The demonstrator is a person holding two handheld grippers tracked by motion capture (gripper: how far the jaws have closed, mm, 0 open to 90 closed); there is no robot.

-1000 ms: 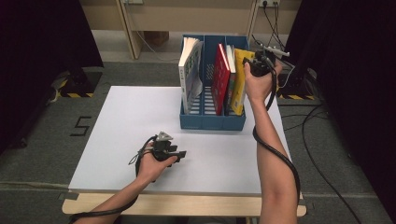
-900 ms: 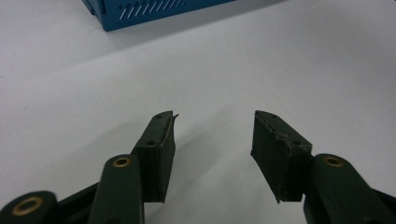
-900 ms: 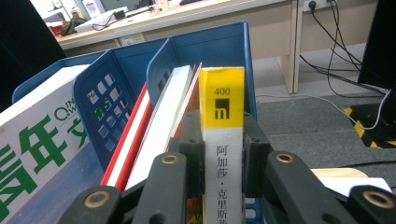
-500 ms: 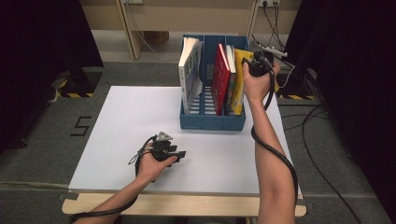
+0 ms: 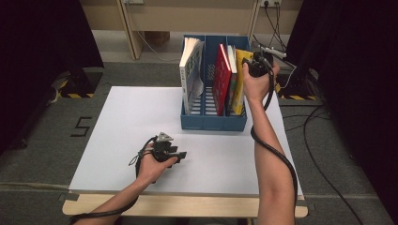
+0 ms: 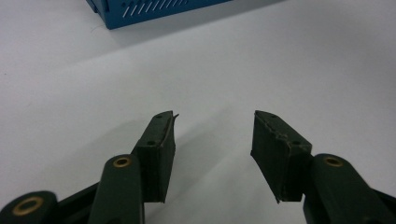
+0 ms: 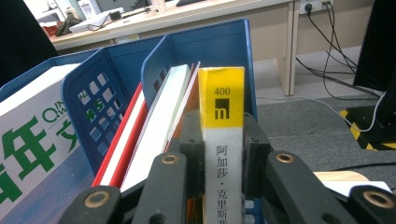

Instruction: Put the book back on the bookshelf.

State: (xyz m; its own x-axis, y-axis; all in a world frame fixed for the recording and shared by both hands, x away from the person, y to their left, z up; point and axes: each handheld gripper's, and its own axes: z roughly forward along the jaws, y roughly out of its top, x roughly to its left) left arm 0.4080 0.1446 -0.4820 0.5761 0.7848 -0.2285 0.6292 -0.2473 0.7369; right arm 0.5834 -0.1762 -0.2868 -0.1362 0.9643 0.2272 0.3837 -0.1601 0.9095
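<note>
A blue three-slot file rack (image 5: 213,123) stands on the white table top (image 5: 117,122). Its right slot holds a red book (image 5: 221,77) and a yellow-spined book (image 5: 240,79). My right gripper (image 5: 251,65) is raised at the rack's upper right, shut on the yellow book's spine (image 7: 223,140), one pad on each side. The red book (image 7: 116,140) leans to the left of it in the right gripper view. A white book with green print (image 5: 190,72) stands in the left slot. My left gripper (image 5: 180,154) rests low near the table's front, open, with bare table between its pads (image 6: 161,149).
The rack's blue corner (image 6: 140,11) lies ahead of the left jaws. A wooden desk (image 7: 187,18) and cables (image 5: 324,154) lie beyond the table on the grey floor. Black curtains hang at both sides. The wooden table edge (image 5: 187,206) runs along the front.
</note>
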